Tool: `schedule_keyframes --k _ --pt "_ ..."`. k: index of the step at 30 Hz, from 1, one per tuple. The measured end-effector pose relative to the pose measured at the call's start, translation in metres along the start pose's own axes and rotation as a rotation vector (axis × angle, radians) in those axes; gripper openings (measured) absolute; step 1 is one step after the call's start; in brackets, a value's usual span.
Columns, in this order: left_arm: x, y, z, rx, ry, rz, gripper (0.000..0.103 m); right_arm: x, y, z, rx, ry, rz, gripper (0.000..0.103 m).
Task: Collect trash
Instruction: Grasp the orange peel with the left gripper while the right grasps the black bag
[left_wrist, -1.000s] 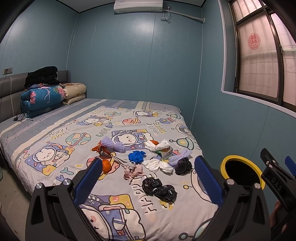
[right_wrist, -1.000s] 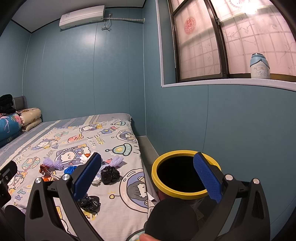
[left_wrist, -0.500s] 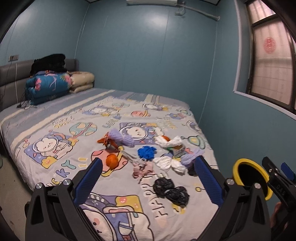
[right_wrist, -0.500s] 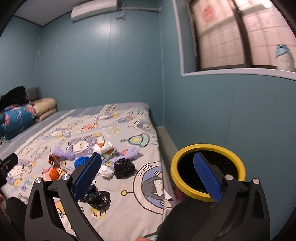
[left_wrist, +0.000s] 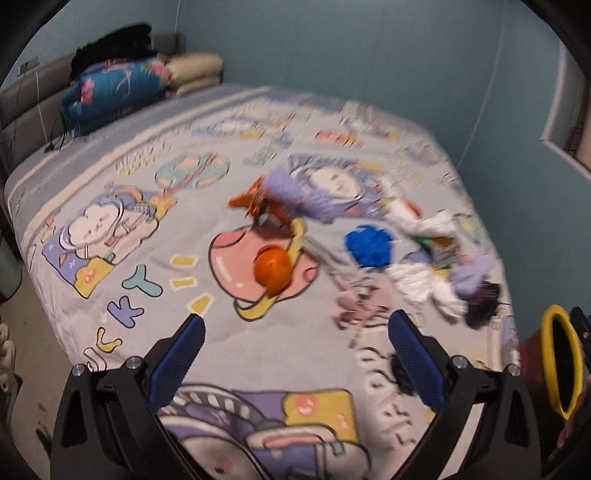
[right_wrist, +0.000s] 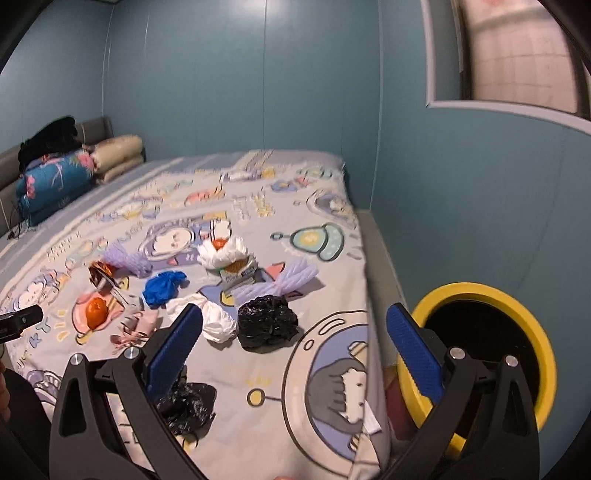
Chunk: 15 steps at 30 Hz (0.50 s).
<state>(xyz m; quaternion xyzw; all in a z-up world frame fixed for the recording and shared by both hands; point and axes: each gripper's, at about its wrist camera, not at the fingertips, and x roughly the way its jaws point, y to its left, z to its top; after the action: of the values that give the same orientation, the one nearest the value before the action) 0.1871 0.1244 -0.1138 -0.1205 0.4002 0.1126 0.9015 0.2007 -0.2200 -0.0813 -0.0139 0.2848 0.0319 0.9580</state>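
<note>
Several bits of trash lie on the cartoon bedspread (left_wrist: 122, 280): an orange ball (left_wrist: 272, 266), a blue wad (left_wrist: 369, 244), white bags (right_wrist: 218, 320), a pink scrap (left_wrist: 357, 308), a crumpled black bag (right_wrist: 266, 326), a second black bag (right_wrist: 186, 406) and purple wrappers (right_wrist: 291, 277). A yellow-rimmed bin (right_wrist: 491, 354) stands on the floor at the bed's right side. My left gripper (left_wrist: 295, 345) is open and empty above the bed's near edge, in front of the orange ball. My right gripper (right_wrist: 293, 343) is open and empty above the near right corner.
Folded blankets (left_wrist: 118, 92) and pillows (left_wrist: 194, 72) are stacked at the headboard. A blue wall (right_wrist: 461, 192) with a window runs along the bed's right side, leaving a narrow floor gap (right_wrist: 382, 254) where the bin stands.
Both grippers have tilted down and moved in toward the bed. The trash now looks larger and closer; the left view is blurred by motion. Both grippers stay open.
</note>
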Motion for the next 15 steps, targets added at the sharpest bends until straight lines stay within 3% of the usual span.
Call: schedule_keyframes --k 5,9,15 --pt "0.042 0.009 0.017 -0.037 0.027 0.066 0.096 0.050 0.017 0.000 -0.088 0.087 -0.002 0.095" --pt "0.071 0.000 0.027 0.025 0.030 0.149 0.096 0.093 0.025 -0.003 -0.085 0.198 -0.006 0.095" --pt "0.104 0.000 0.030 0.048 0.064 0.146 0.096 0.131 0.021 0.000 -0.053 0.281 -0.006 0.095"
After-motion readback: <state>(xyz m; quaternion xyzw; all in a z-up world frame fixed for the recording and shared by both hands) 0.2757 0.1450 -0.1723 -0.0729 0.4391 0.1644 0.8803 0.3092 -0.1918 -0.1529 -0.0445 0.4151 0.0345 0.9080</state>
